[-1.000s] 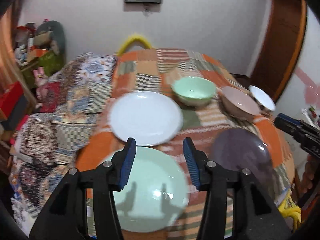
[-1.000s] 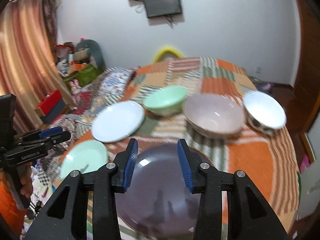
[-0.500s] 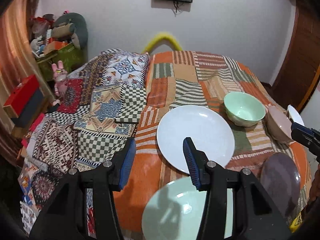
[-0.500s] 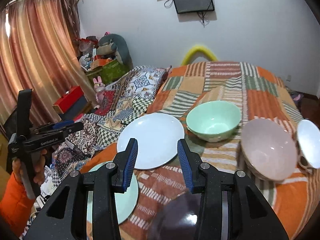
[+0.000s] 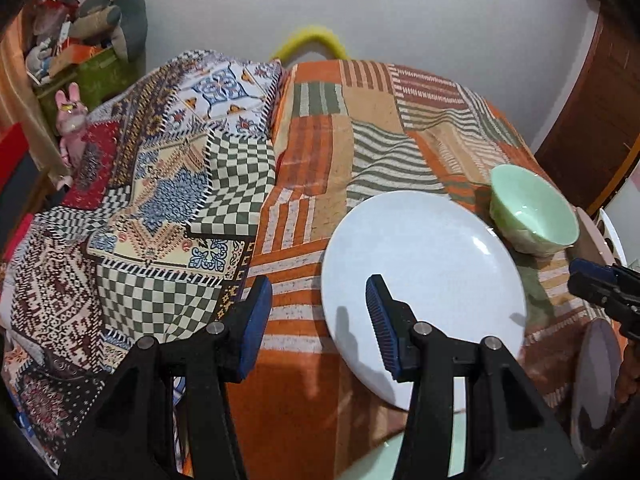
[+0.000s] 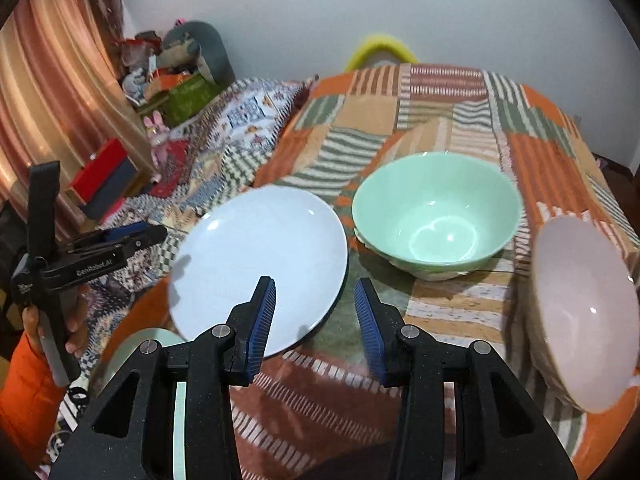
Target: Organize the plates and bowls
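A white plate [image 5: 424, 264] [image 6: 256, 268] lies on the patchwork cloth. A green bowl [image 5: 534, 210] [image 6: 436, 226] stands to its right. A pink bowl [image 6: 580, 316] sits further right. A green plate [image 6: 132, 352] [image 5: 400, 456] lies at the near edge and a purple plate [image 5: 596, 372] near right. My left gripper [image 5: 316, 324] is open and empty, over the white plate's left rim. My right gripper [image 6: 316, 320] is open and empty, above the white plate's right rim.
The table with the orange patchwork cloth [image 5: 376, 120] adjoins a bed with patterned quilts [image 5: 160, 208]. Toys and boxes [image 5: 80, 40] stand at the far left by the curtain [image 6: 52, 92]. A wooden door [image 5: 600, 92] is at the right.
Both grippers moved forward and left toward the white plate. The green and purple plates slid to the bottom of the views. Both grippers stayed open.
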`<act>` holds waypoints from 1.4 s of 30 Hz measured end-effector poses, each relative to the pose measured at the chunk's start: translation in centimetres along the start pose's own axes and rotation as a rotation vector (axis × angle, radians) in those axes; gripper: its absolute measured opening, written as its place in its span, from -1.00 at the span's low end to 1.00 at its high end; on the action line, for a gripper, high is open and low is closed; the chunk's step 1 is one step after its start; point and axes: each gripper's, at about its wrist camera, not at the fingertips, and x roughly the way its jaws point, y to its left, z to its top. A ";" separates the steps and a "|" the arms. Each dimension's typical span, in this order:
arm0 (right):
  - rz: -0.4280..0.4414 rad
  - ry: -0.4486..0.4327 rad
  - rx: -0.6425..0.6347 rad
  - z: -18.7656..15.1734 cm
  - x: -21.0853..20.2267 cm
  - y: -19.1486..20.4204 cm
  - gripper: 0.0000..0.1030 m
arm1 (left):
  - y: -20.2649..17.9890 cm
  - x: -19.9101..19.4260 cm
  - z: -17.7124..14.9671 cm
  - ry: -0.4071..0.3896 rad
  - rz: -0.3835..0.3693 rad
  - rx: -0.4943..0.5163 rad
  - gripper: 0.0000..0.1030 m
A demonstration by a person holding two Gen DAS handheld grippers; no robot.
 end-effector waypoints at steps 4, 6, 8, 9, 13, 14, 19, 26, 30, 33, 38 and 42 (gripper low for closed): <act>-0.008 0.073 -0.027 0.2 2.1 0.3 -0.27 | 0.8 1.7 0.2 0.010 -0.037 -0.002 -0.09; -0.026 0.097 -0.043 0.3 2.8 0.3 -0.27 | 1.0 2.5 0.2 0.018 -0.045 0.007 -0.28; -0.032 0.114 -0.041 0.5 3.2 0.2 -0.27 | 1.0 3.3 0.3 0.027 -0.050 0.011 -0.33; -0.029 0.124 -0.034 0.5 3.4 0.0 -0.27 | 1.0 3.6 0.2 0.032 -0.059 0.012 -0.39; -0.015 0.171 0.008 0.6 4.5 -0.6 -0.40 | 0.6 4.3 0.1 0.032 -0.082 0.020 -0.47; -0.011 0.179 0.013 0.7 4.9 -0.6 -0.43 | 0.6 4.4 0.1 0.036 -0.088 0.017 -0.47; -0.006 0.211 0.040 0.4 5.8 -1.0 -0.50 | 0.9 4.9 0.1 0.055 -0.129 -0.020 -0.54; 0.006 0.221 0.018 0.4 6.1 -0.4 -0.53 | -0.1 4.9 0.0 0.074 -0.127 0.015 -0.58; 0.031 0.206 0.040 0.4 5.7 -0.7 -0.62 | -0.3 4.4 0.1 0.080 -0.111 0.018 -0.58; 0.027 0.191 0.015 0.4 5.1 -0.1 -0.62 | -0.5 3.4 0.1 0.065 -0.096 0.016 -0.58; 0.043 0.124 0.029 1.1 3.1 0.2 -0.62 | -1.3 -0.3 0.6 -0.005 -0.076 0.031 -0.58; 0.062 0.062 0.022 1.5 0.8 0.7 -0.63 | -1.9 -3.4 0.8 -0.044 -0.076 0.030 -0.58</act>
